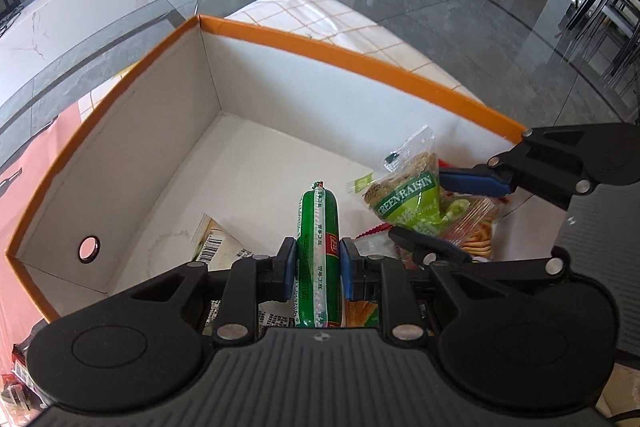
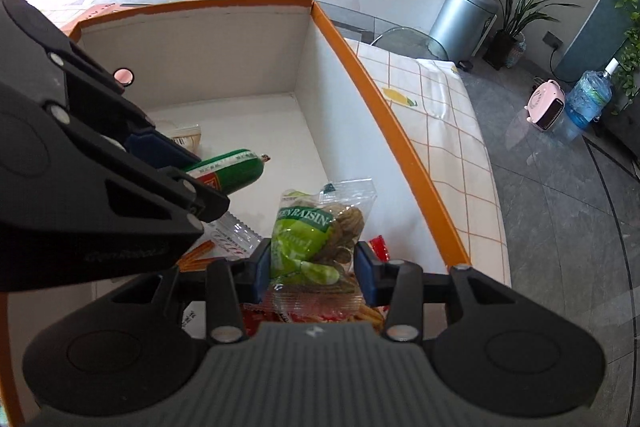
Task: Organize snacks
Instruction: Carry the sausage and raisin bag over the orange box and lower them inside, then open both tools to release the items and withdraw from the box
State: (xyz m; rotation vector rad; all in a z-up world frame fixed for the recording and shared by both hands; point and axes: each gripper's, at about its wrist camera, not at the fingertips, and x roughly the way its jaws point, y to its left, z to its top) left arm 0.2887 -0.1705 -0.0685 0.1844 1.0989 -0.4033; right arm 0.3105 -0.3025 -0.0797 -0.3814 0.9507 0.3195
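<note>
From the left wrist camera, the left gripper (image 1: 319, 269) hangs over the orange-rimmed box (image 1: 352, 57), its blue pads clamped on a green sausage (image 1: 318, 227) that points toward the box's far wall. Just right of it, inside the box, the right gripper (image 1: 444, 215) pinches a green raisin biscuit pack (image 1: 408, 197) above other wrapped snacks (image 1: 476, 227).

From the right wrist camera, the right gripper (image 2: 313, 269) has its jaws closed on the biscuit pack (image 2: 316, 239) near the box's (image 2: 384, 103) right wall. The left gripper (image 2: 192, 167) holds the sausage (image 2: 232, 169) over the white floor of the box.
</note>
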